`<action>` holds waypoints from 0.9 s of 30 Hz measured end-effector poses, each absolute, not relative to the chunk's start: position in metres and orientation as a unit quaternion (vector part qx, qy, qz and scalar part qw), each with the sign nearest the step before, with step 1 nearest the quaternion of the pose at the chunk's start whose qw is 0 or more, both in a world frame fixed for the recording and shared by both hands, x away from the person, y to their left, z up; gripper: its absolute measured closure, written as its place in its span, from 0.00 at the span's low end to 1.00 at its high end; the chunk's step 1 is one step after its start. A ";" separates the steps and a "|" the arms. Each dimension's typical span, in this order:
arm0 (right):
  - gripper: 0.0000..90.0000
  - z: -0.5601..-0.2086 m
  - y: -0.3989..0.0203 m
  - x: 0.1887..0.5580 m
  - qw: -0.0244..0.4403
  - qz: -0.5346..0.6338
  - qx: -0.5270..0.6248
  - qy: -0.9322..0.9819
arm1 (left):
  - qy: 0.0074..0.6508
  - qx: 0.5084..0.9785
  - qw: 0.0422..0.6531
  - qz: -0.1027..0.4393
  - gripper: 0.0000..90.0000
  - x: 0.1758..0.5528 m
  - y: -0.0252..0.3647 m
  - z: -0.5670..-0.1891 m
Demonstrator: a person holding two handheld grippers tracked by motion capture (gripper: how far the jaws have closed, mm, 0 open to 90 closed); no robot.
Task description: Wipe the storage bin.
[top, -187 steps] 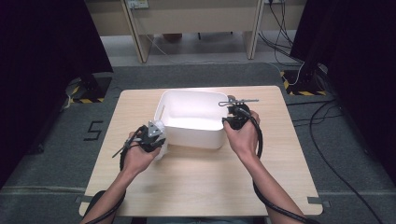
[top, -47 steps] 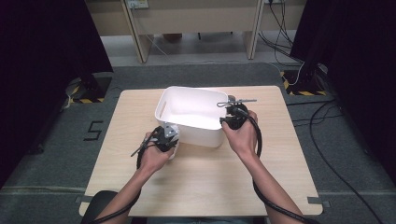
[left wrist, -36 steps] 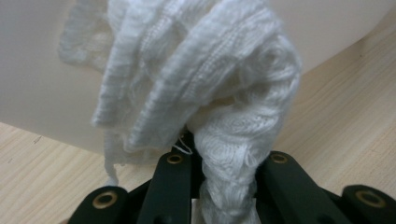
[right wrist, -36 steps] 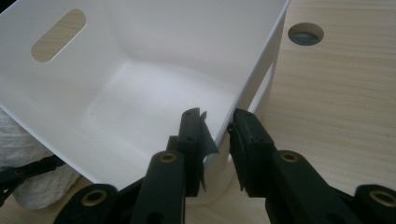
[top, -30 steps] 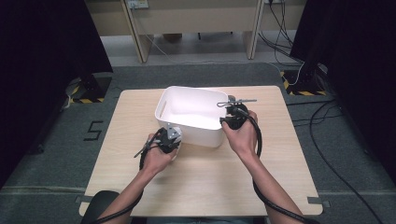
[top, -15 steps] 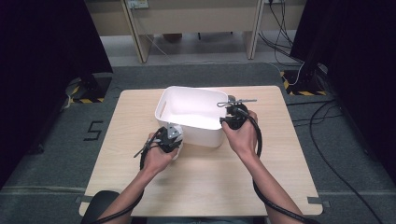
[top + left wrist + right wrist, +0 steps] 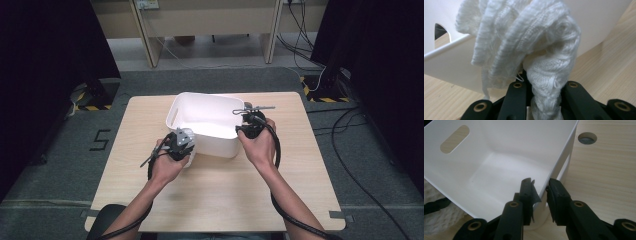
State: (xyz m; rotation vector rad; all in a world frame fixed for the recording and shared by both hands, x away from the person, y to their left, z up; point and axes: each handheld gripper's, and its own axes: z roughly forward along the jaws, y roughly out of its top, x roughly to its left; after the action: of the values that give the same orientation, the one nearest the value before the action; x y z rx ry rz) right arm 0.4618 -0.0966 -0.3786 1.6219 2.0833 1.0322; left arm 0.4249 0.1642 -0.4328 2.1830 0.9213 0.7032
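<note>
A white plastic bin (image 7: 215, 145) stands on the wooden table (image 7: 225, 200). My left gripper (image 7: 181, 144) is at the bin's near left corner, shut on a white knitted cloth (image 7: 189, 150). In the left gripper view the cloth (image 7: 529, 42) bulges up from between the jaws of that gripper (image 7: 544, 87), right in front of the bin's wall (image 7: 449, 67). My right gripper (image 7: 246, 131) sits on the bin's near right corner. Its jaws (image 7: 539, 186) straddle the bin's wall (image 7: 499, 145), one inside and one outside, shut on it. The bin's inside is bare. A bit of cloth (image 7: 439, 217) shows past the bin.
A round cable hole (image 7: 587, 138) is cut in the tabletop to the right of the bin. Bare wood stretches in front of both hands. Grey carpet, desk legs (image 7: 150, 40) and floor cables (image 7: 350, 150) surround the table.
Since the oldest frame my left gripper has carried the cloth rightward to the bin's near corner, and the bin has turned slightly. Over the last second hardly anything has moved.
</note>
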 end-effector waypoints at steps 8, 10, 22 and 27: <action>0.83 -0.379 -0.097 0.462 0.153 0.359 0.566 0.726 | 0.353 0.835 0.326 0.266 0.88 0.424 0.160 -0.430; 0.83 -0.379 -0.097 0.462 0.154 0.359 0.566 0.726 | 0.350 0.836 0.327 0.266 0.88 0.423 0.158 -0.429; 0.83 -0.379 -0.097 0.462 0.154 0.360 0.566 0.726 | 0.344 0.839 0.327 0.266 0.88 0.422 0.152 -0.428; 0.83 -0.379 -0.097 0.462 0.153 0.360 0.566 0.726 | 0.343 0.840 0.326 0.266 0.88 0.422 0.150 -0.430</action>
State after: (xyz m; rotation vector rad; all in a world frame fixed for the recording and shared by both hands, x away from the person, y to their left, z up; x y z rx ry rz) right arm 0.4619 -0.0966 -0.3786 1.6238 2.0809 1.0322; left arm 0.4218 0.1503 -0.4301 2.2011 0.8985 0.6972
